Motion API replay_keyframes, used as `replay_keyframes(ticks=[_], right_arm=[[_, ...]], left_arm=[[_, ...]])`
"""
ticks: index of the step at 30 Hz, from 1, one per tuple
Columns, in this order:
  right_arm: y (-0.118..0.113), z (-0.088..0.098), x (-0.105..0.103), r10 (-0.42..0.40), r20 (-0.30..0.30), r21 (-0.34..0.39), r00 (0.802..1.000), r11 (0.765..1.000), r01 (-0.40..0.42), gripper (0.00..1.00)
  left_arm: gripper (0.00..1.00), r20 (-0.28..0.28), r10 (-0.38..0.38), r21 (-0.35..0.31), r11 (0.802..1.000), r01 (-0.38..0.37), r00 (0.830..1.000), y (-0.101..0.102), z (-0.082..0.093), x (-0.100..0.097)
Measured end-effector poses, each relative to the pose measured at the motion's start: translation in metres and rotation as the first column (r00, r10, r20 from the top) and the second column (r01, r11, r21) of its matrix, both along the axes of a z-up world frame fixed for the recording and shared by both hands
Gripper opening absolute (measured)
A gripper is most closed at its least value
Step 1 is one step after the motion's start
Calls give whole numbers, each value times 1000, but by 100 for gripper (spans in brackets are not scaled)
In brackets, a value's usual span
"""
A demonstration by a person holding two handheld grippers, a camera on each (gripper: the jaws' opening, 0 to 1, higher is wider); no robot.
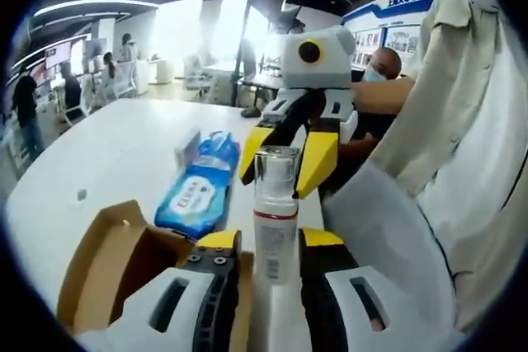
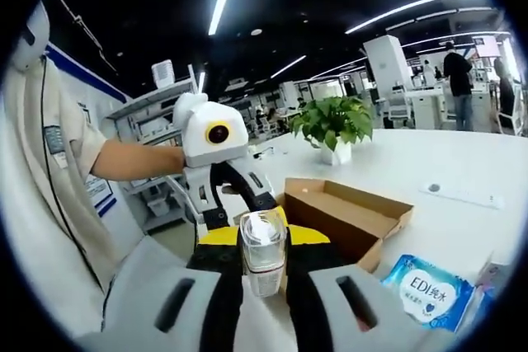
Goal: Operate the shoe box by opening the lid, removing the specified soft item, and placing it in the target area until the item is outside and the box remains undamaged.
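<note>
A white bottle with a clear cap stands upright between my left gripper's yellow-tipped jaws, which are shut on its body. My right gripper comes in from beyond, and its yellow fingers close on the cap. In the right gripper view the same cap sits between my right gripper's jaws, with the left gripper behind it. The brown shoe box lies open on the white table. A blue soft wipes pack lies on the table outside the box.
The open box's flap lies at the lower left of the left gripper view. A potted plant stands on the table beyond the box. A person's sleeve fills the right side. Other people and desks are far behind.
</note>
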State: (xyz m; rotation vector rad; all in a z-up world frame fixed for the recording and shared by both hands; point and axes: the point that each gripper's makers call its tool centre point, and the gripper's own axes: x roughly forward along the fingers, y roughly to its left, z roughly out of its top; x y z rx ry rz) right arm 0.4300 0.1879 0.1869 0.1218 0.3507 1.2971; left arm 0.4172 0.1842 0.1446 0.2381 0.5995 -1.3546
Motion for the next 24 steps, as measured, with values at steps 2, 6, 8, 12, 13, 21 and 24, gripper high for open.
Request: replay_keyframes(ticks=[2,6,8,12,13,21,24], right_arm=[[0,0,3,-1,9,-9,1000,1000,1,15],[-3,-1,12,1,27,-28,1000,1000,0,15],[-5,-1,17,5,44,-42,999,999,-3,15],[-9,1,29,15,72,-54,997,998,-11,16],[-10,1,31,15,81,-58,997,998,-11,16],[-23,2,57,22,127,-93,992,996,-10,16],[-29,1,66,22,140,-100,990,995,-8,16]], left_arm=[[31,-3,21,0,1000,-21,1000,4,-1,3],[37,-4,53,3,999,-53,999,12,-3,6],[40,-1,72,4,997,-72,997,17,-4,8],[47,10,113,-1,994,-113,994,26,-3,13],[49,11,128,-5,992,-128,992,29,-3,14],[63,31,214,-15,977,-213,976,50,2,21],[67,36,241,-19,970,-241,970,56,5,22]])
